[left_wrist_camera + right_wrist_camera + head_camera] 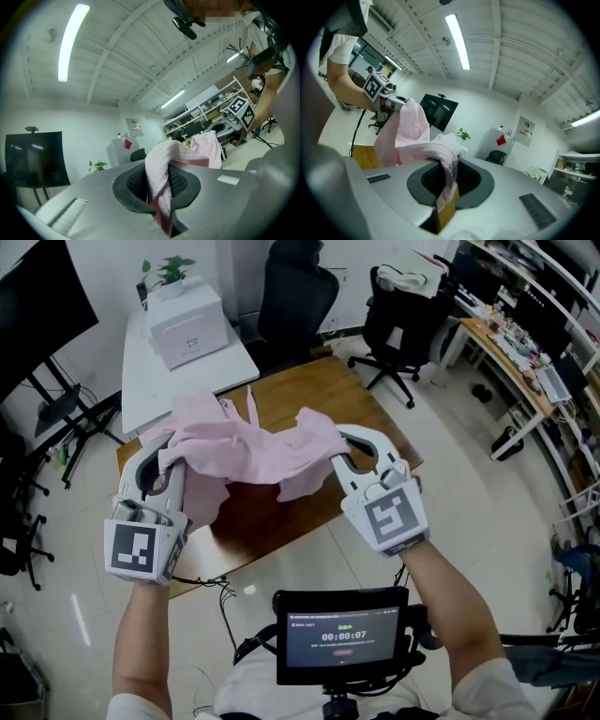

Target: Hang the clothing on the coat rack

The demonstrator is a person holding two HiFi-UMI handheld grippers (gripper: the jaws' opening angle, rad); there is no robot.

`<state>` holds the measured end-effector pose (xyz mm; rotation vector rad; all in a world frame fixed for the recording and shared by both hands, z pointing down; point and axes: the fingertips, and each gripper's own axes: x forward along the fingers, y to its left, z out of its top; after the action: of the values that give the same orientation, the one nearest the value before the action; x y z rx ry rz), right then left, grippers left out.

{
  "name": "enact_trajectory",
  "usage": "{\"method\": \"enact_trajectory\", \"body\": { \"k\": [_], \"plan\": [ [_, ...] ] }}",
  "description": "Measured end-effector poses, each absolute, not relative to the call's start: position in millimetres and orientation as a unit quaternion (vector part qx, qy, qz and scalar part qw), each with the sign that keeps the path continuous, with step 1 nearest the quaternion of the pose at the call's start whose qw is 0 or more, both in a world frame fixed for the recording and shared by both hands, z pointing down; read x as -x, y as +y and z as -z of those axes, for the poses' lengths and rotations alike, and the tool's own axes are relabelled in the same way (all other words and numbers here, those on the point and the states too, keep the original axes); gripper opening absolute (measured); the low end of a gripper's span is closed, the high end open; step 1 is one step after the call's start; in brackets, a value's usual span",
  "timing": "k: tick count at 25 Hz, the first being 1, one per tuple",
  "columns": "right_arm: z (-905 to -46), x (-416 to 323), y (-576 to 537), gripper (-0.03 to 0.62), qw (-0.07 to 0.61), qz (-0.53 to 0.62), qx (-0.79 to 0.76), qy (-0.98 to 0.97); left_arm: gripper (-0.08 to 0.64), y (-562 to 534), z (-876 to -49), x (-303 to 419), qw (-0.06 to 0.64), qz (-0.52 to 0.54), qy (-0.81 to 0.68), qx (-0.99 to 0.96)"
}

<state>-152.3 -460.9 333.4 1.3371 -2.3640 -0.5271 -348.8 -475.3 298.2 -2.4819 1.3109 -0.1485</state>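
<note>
A pink garment (253, 451) hangs stretched between my two grippers above the wooden table (314, 390). The left gripper (167, 454) is shut on its left end. The right gripper (339, 442) is shut on its right end. In the left gripper view the pink cloth (161, 164) is pinched between the closed jaws of the left gripper (159, 199), and the right gripper's marker cube (239, 108) shows beyond. In the right gripper view a fold of cloth (440, 154) runs into the right gripper (446, 187). A thin pronged stand (236, 49), possibly the coat rack, rises at the far right.
A white table (155, 381) carries a white box (187, 320) and a small plant (169, 273). Two black office chairs (295, 296) (398, 324) stand behind the wooden table. A dark screen on a stand (37, 306) is at the left. A chest-mounted display (342, 634) sits below.
</note>
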Motion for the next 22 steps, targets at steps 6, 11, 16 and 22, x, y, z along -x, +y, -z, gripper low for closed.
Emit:
{"method": "enact_trajectory", "body": {
  "k": [6,11,16,22],
  "plan": [
    [-295,111,-444,0.012,0.161,0.2,-0.517,-0.816,0.02,-475,-253,319,0.177,-0.001,0.44,0.88],
    [-267,78,-423,0.012,0.147,0.214,-0.548,-0.795,0.02,-469,-220,282,0.179,-0.043,0.412,0.892],
    [-233,43,-397,0.012,0.126,0.231,-0.582,-0.769,0.02,-456,-192,240,0.179,-0.076,0.375,0.906],
    [-196,-16,-357,0.012,0.116,0.24,-0.631,-0.729,0.02,-431,-155,185,0.18,-0.111,0.315,0.925]
  ]
}}
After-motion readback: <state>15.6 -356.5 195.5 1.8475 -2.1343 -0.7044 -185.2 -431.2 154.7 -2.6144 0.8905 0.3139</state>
